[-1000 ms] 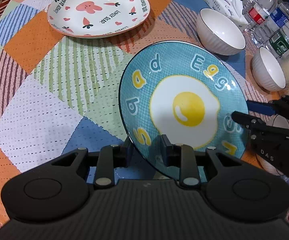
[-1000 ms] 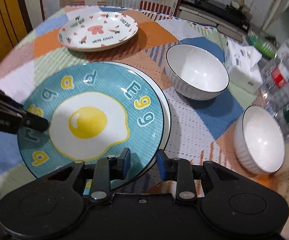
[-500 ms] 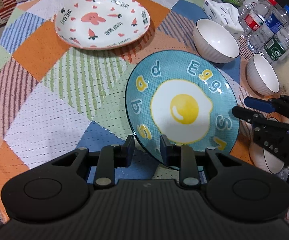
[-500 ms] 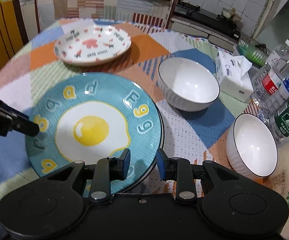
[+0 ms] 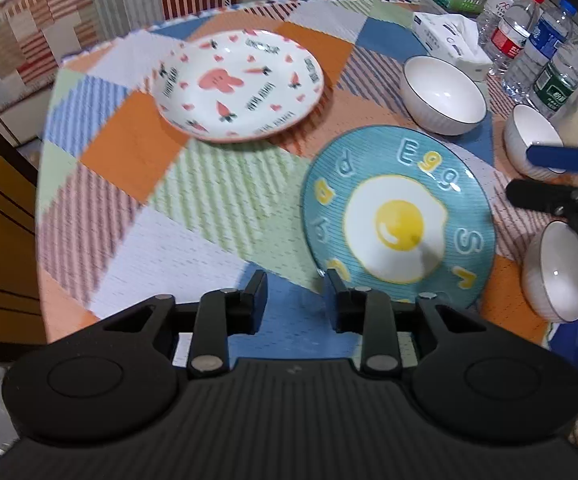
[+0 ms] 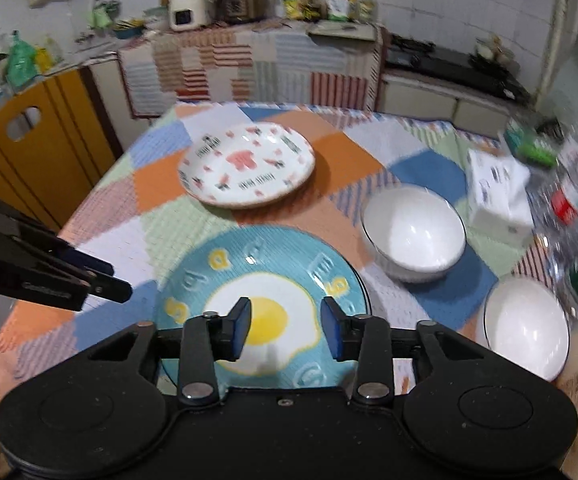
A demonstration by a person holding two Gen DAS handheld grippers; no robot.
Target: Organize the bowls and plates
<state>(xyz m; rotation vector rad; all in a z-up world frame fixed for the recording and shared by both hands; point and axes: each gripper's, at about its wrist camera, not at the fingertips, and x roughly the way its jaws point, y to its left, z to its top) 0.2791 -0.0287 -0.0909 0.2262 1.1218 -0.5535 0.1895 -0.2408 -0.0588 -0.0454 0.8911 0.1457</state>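
Note:
A blue plate with a fried egg picture lies flat on the patchwork tablecloth, also in the right wrist view. A white plate with a pink rabbit lies farther back, seen too in the right wrist view. Three white bowls stand to the right. My left gripper is open and empty above the blue plate's near left edge. My right gripper is open and empty above the blue plate.
A tissue box and several water bottles stand at the table's far right. A yellow chair back stands left of the table. A kitchen counter with jars runs behind.
Both grippers have let go of the blue plate and pulled back and up. The plate now lies flat on the cloth.

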